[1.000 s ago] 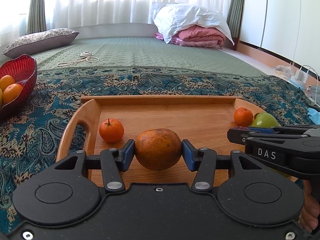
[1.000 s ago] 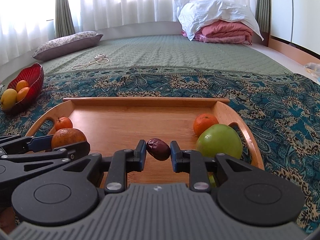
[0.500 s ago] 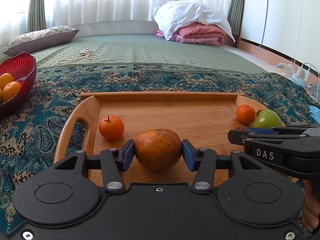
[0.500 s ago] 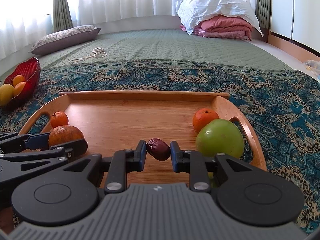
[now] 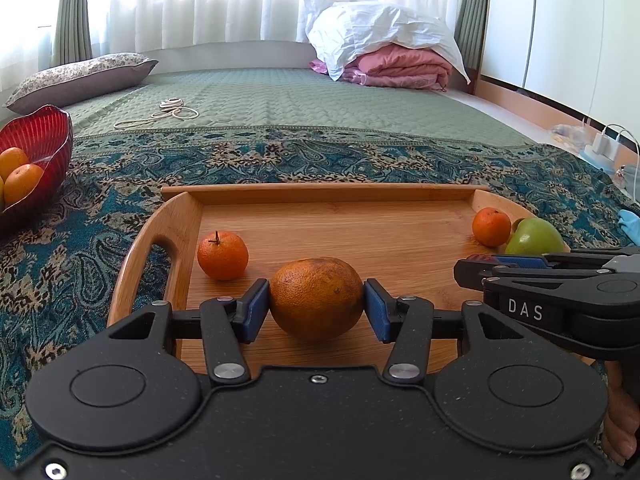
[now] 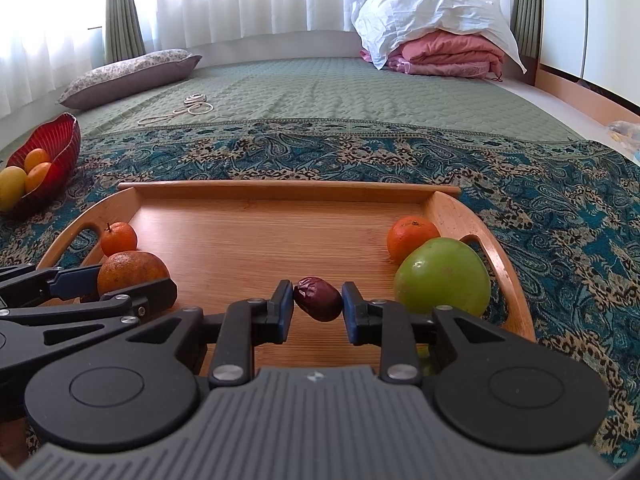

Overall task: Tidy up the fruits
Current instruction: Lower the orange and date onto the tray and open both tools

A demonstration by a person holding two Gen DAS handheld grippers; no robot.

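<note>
My left gripper is shut on a large orange just above the near part of the wooden tray. My right gripper is shut on a dark red date over the tray. A small tangerine lies at the tray's left, another tangerine and a green apple at its right. In the right wrist view the apple sits just right of my fingers, with a tangerine behind it. The left gripper and its orange show at left.
A red bowl holding oranges stands on the patterned blanket to the far left; it also shows in the right wrist view. A white cord, a pillow and folded bedding lie farther back on the bed.
Both grippers have risen and drawn back slightly with their fruit still held; the tray looks a little lower and farther. Nothing on the tray has moved.
</note>
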